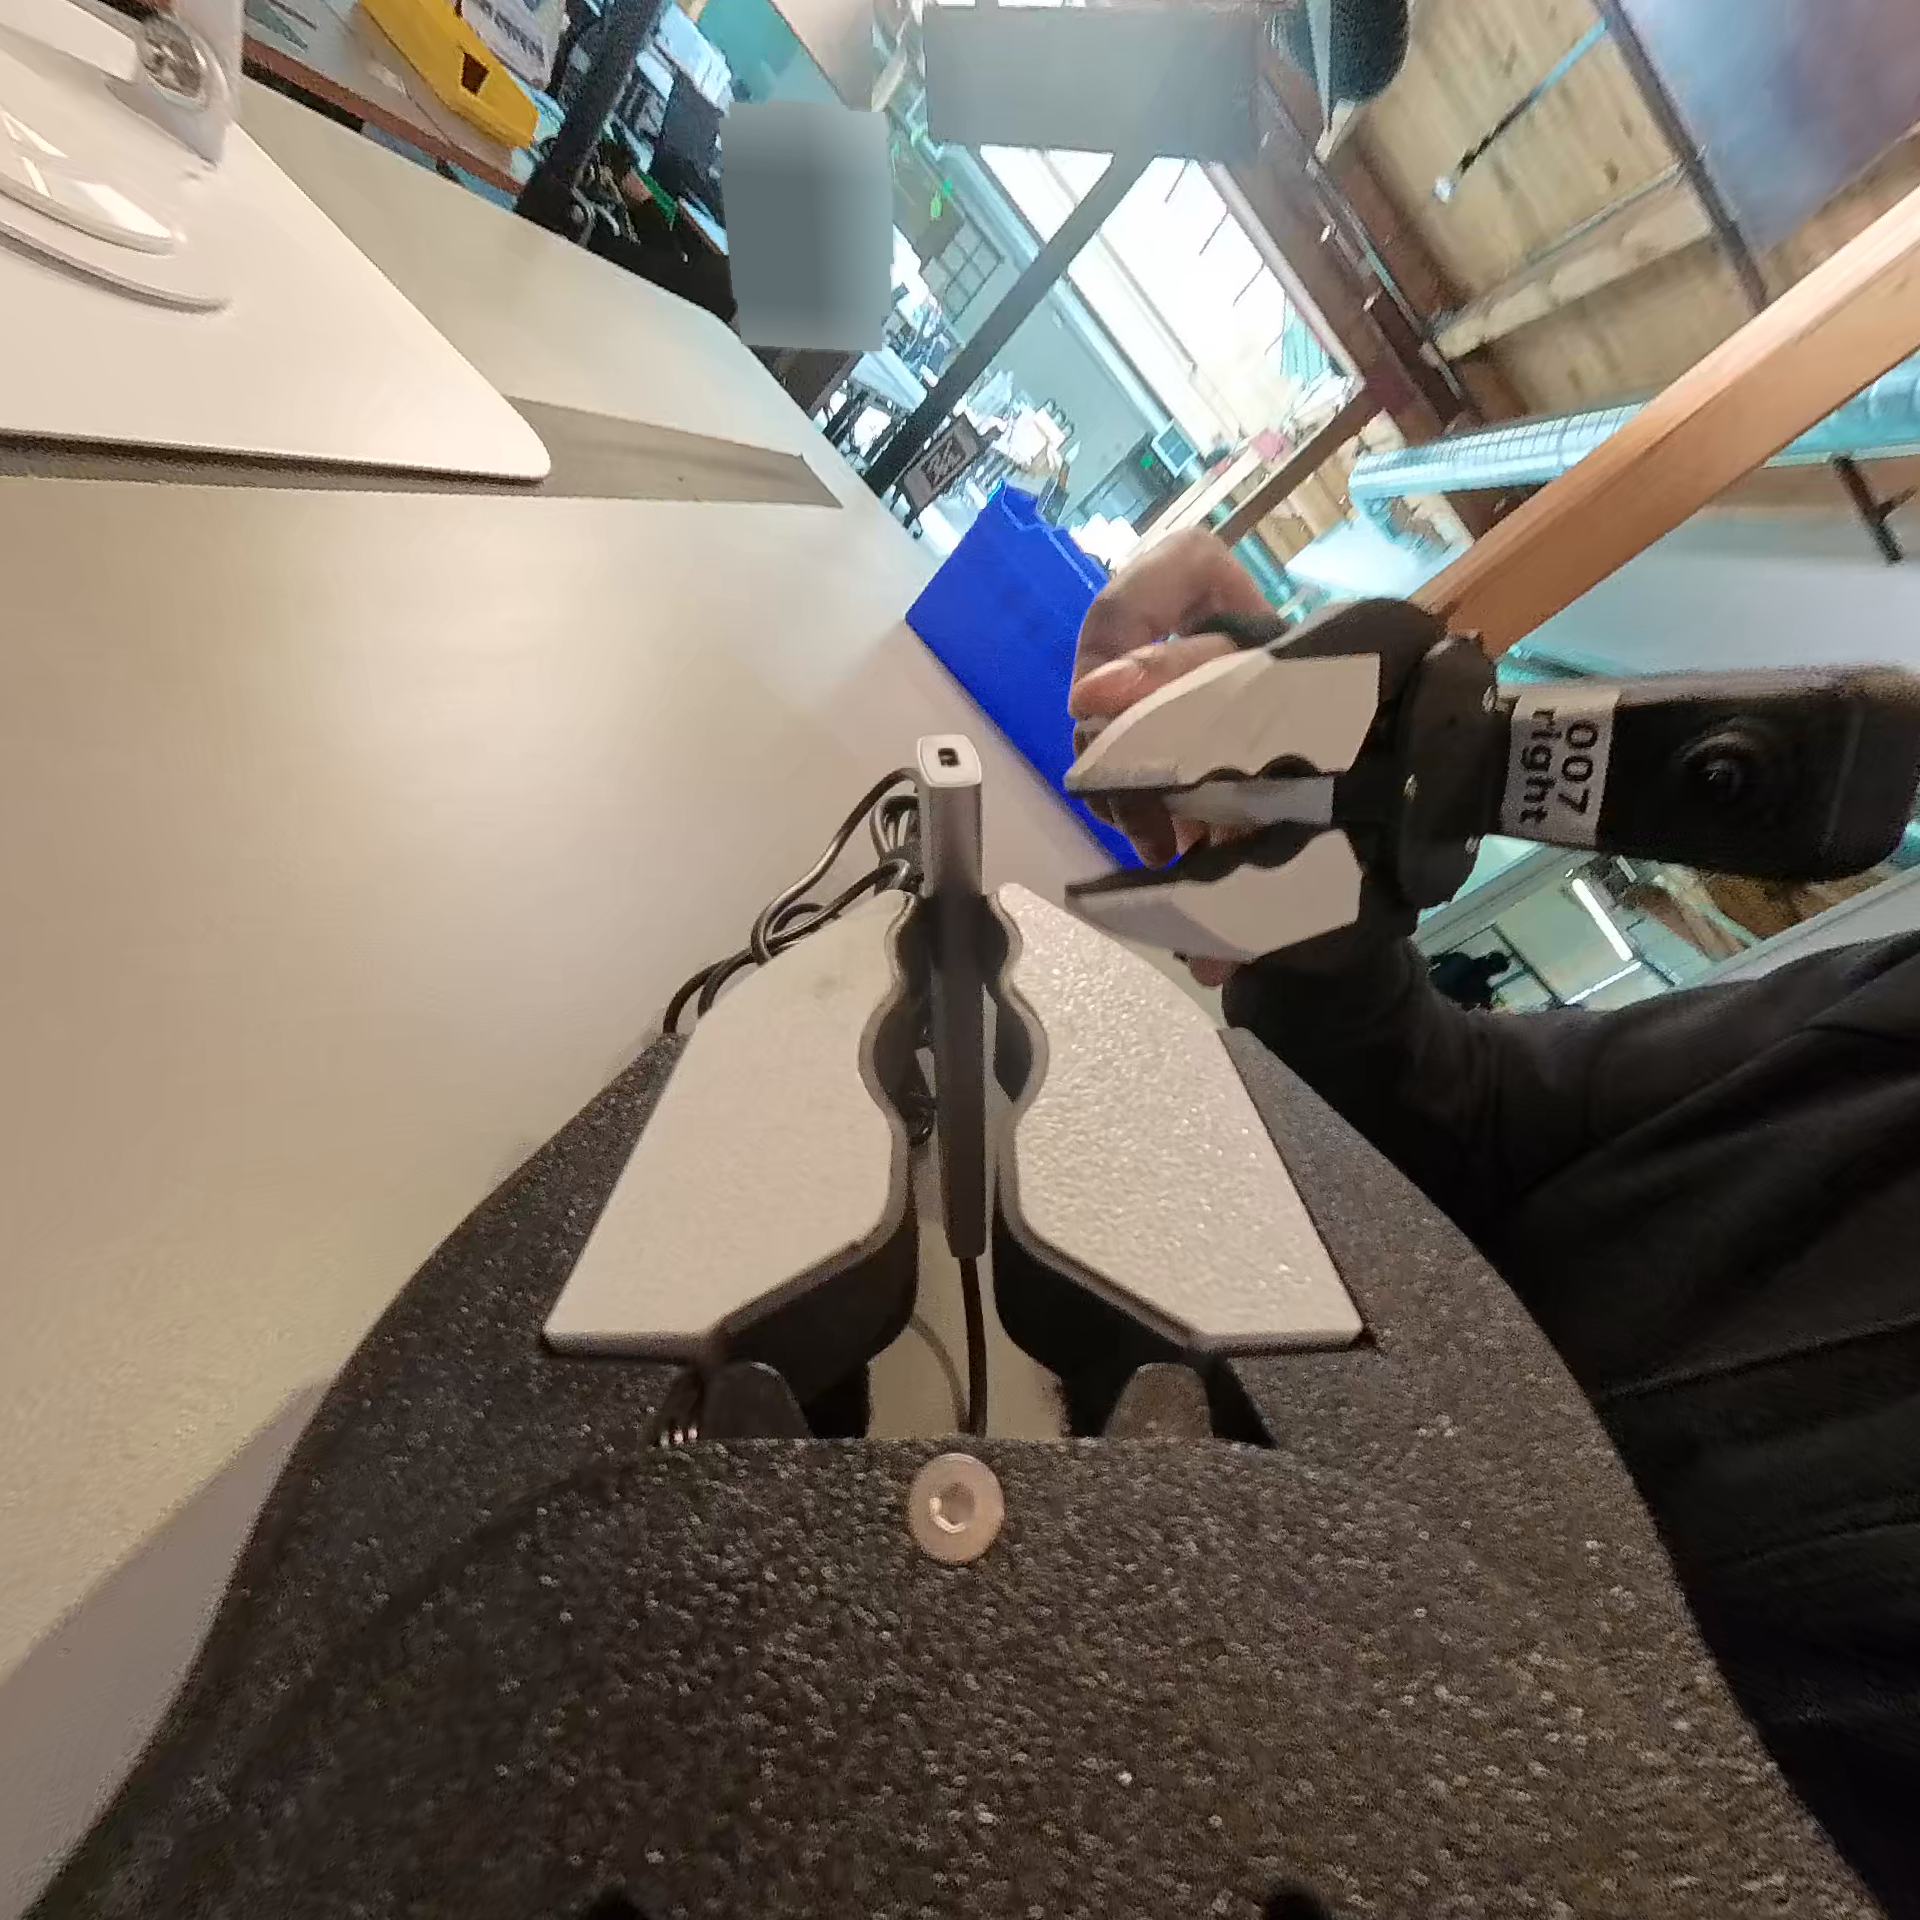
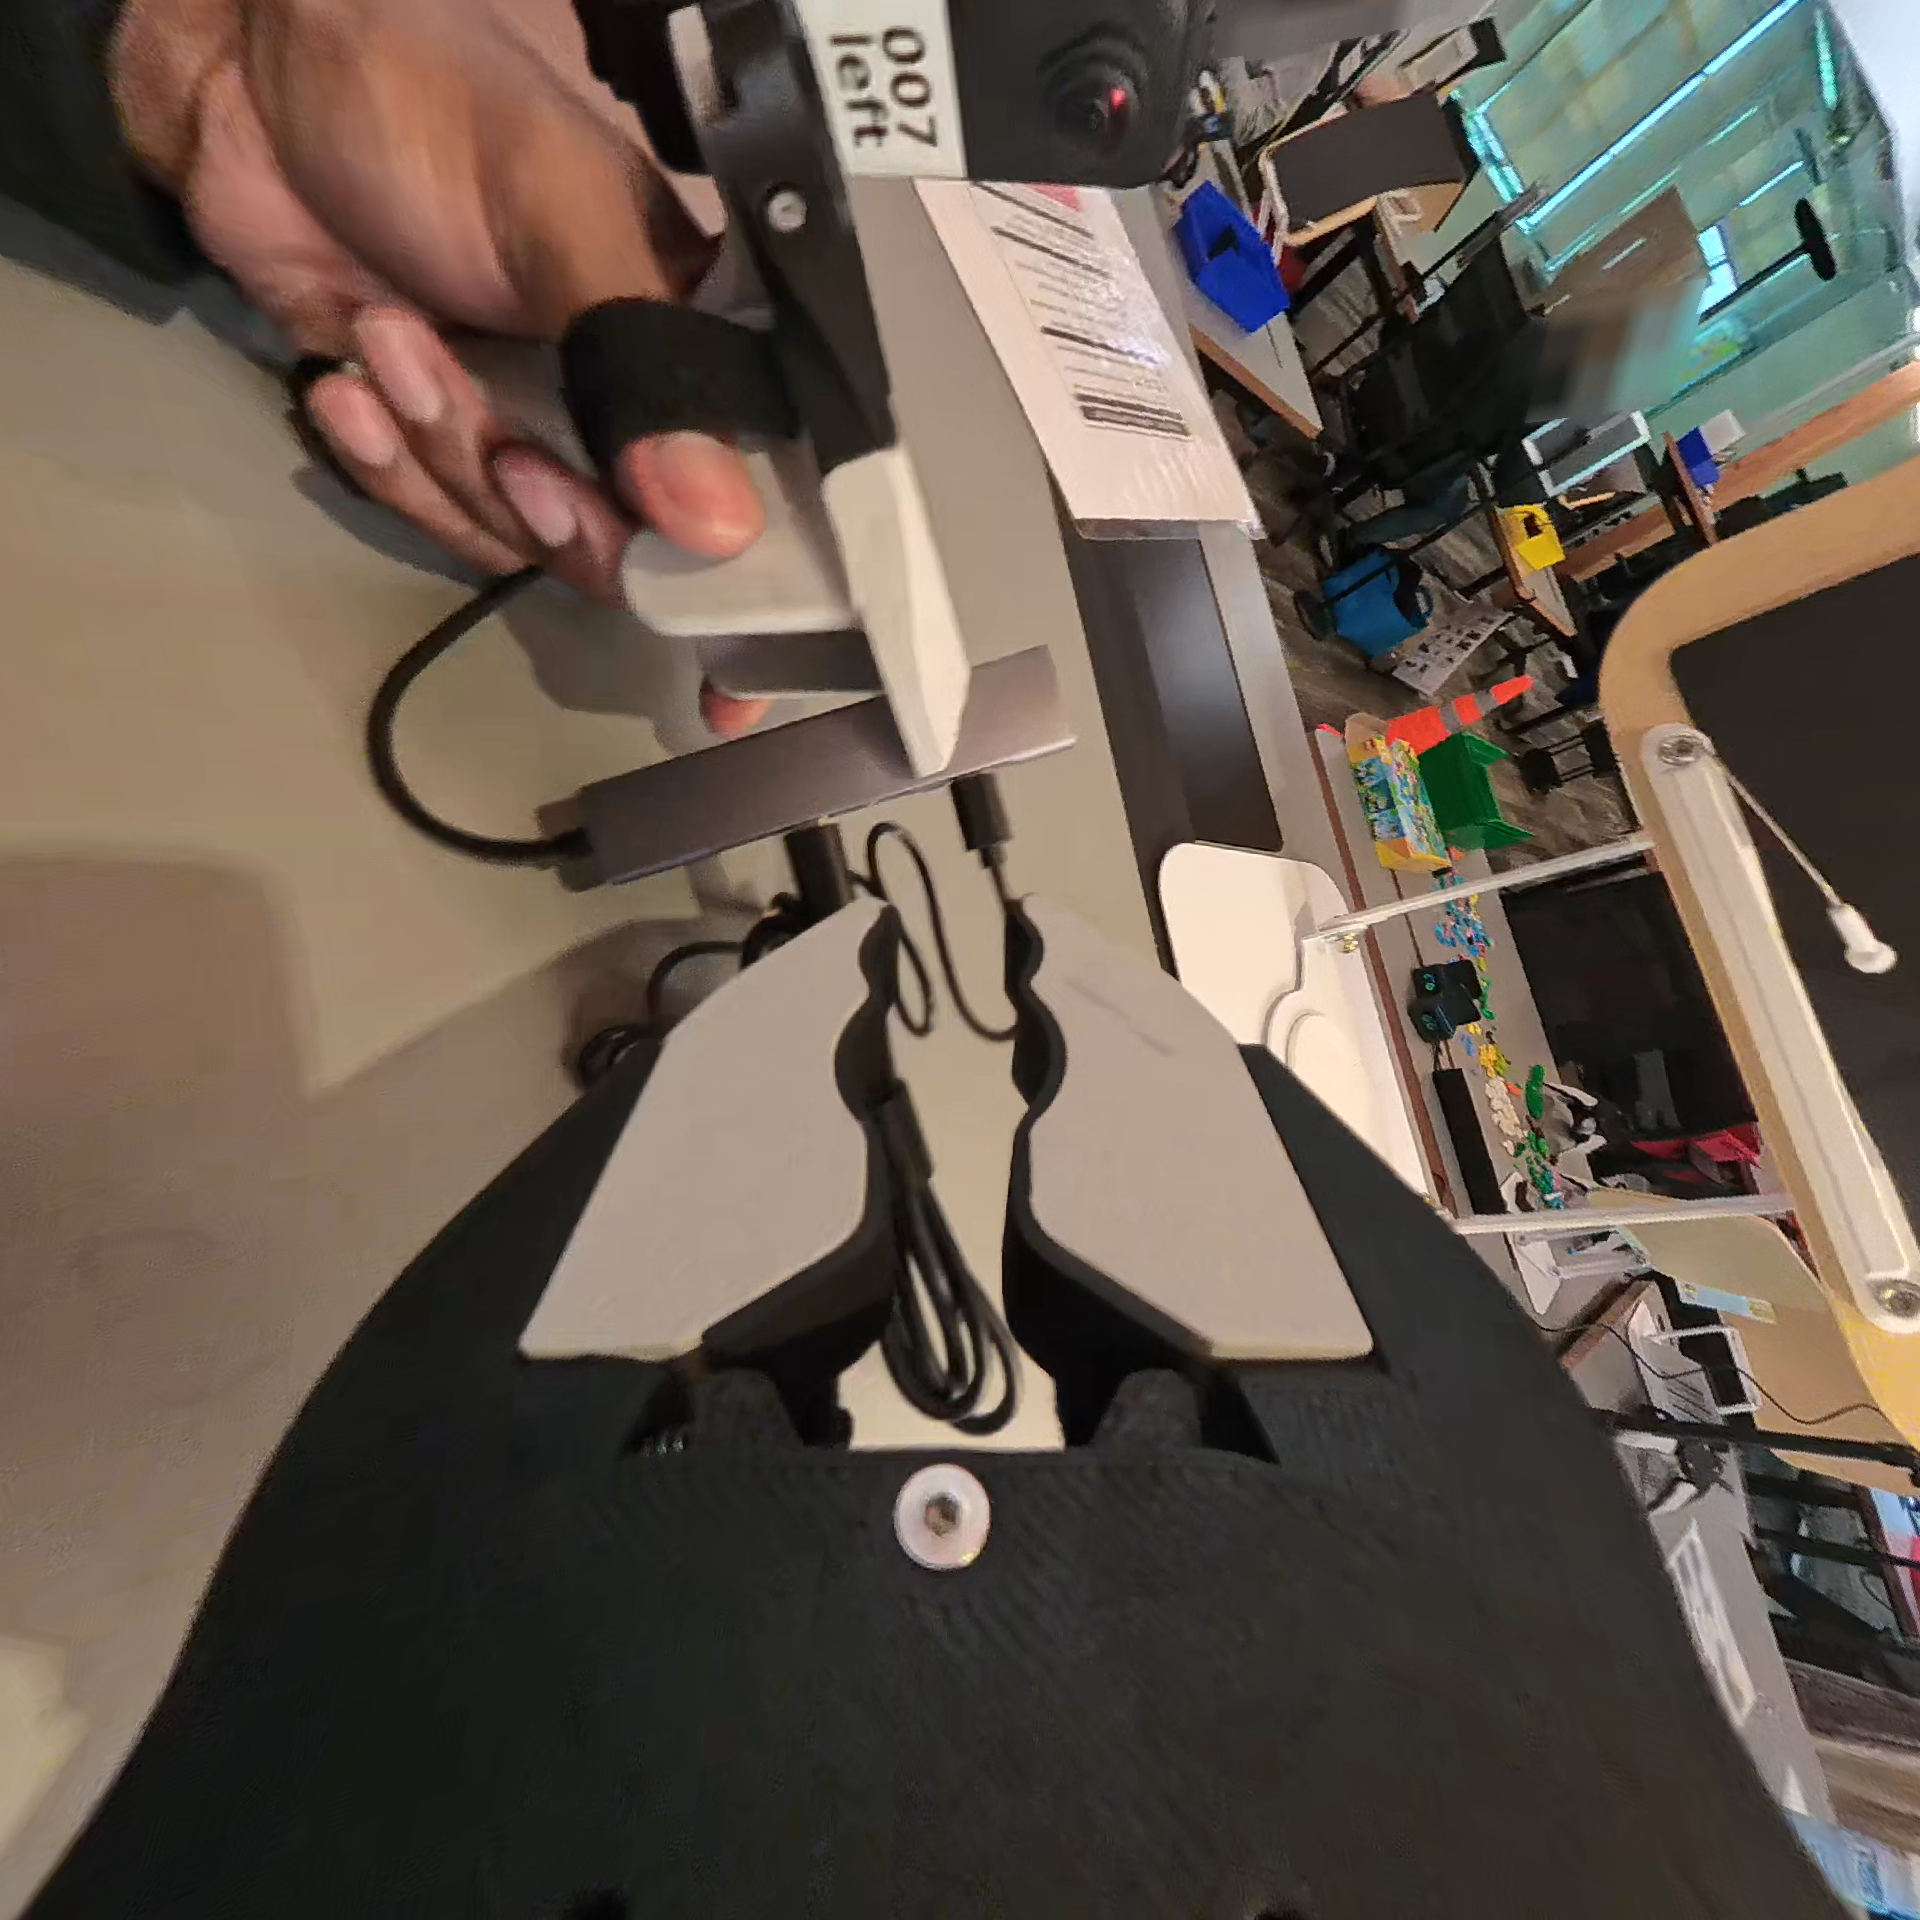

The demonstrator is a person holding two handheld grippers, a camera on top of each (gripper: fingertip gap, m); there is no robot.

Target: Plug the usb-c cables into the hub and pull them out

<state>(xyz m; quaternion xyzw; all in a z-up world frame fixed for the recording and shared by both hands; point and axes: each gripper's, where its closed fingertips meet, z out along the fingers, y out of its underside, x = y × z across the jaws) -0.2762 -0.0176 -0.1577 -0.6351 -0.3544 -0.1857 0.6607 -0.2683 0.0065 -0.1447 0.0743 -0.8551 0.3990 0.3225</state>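
Hub (image 1: 951, 935) first: the left gripper (image 1: 954, 914) has it pinched edgewise between its two grey fingers (image 1: 764, 1132), jaws closed down to the thickness of the slim grey bar. The bar's end face pokes out past the fingertips, and its own black lead (image 1: 971, 1340) runs back down the slot toward the gripper body. Just beyond the left fingertip, black cables (image 1: 821, 894) loop on the pale table (image 1: 312, 831).

Over to the right gripper (image 2: 951, 920): jaws part open, a clear gap between the fingers, nothing clamped. Coiled cable (image 2: 940, 1299) lies on the table below that gap, seen through it. Just ahead of the fingertips a usb-c plug (image 2: 982, 816) sits close under the hub's long edge; whether it is seated in a port, I cannot tell. A second black plug (image 2: 821, 857) stands beside it, further along the same edge. The hub (image 2: 727, 795) lies crosswise ahead, gripped from above, a hand (image 2: 416, 260) working the left tool.

Farther out, a white labelled sheet (image 2: 1101, 353) lies on the table beyond the hub. From the left wrist camera, a blue bin (image 1: 997, 644) sits past the right gripper (image 1: 1081, 842), which hovers open, off to the right of the hub's tip.
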